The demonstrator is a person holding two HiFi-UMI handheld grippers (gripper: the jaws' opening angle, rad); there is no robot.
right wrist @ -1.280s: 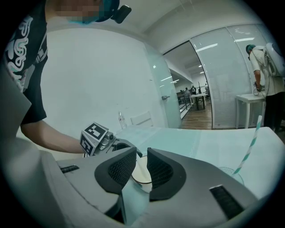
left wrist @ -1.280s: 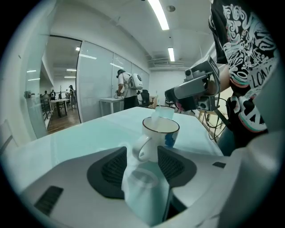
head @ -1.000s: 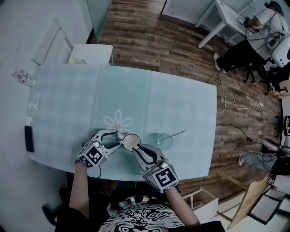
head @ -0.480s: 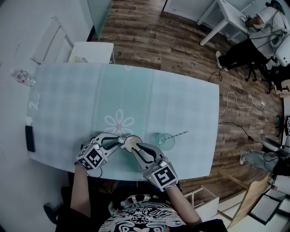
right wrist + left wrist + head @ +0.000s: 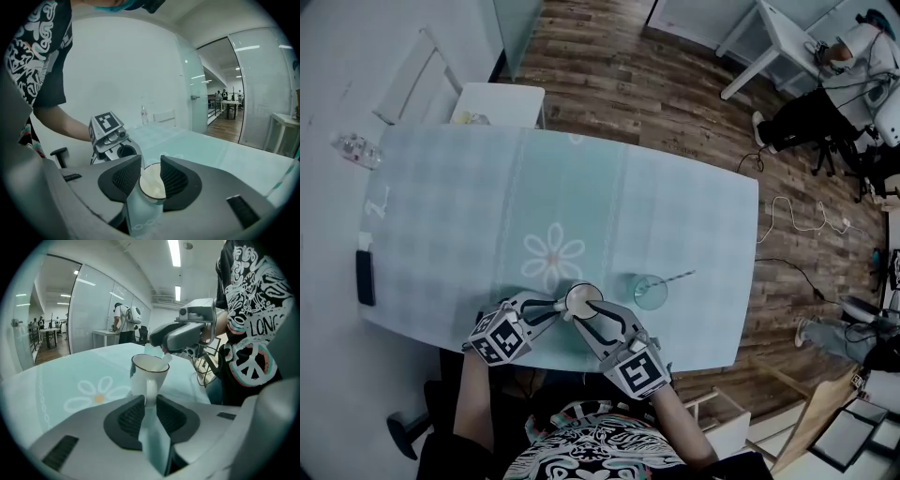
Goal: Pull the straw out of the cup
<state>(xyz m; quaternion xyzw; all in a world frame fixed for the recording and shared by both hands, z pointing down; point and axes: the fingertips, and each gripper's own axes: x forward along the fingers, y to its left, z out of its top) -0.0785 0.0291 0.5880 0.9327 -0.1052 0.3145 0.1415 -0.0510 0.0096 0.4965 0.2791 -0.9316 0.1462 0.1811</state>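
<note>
Closing left gripper (image 5: pixel 557 306) jaws, narrow, pinch handle of white ceramic mug (image 5: pixel 580 296) near front edge of pale green table (image 5: pixel 675 206). Right gripper (image 5: pixel 591 307) jaws opening, straddling mug rim; short white straw (image 5: pixel 165 361) leans inside mug. Counted: one mug, one clear glass (image 5: pixel 651 292) holding thin straw (image 5: pixel 677 277), right of mug.

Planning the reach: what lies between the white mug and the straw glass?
Only bare tablecloth separates mug and glass, shown in the head view.

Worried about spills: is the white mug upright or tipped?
Upright: the mug shows its rim level and open upward, handle vertical.
</note>
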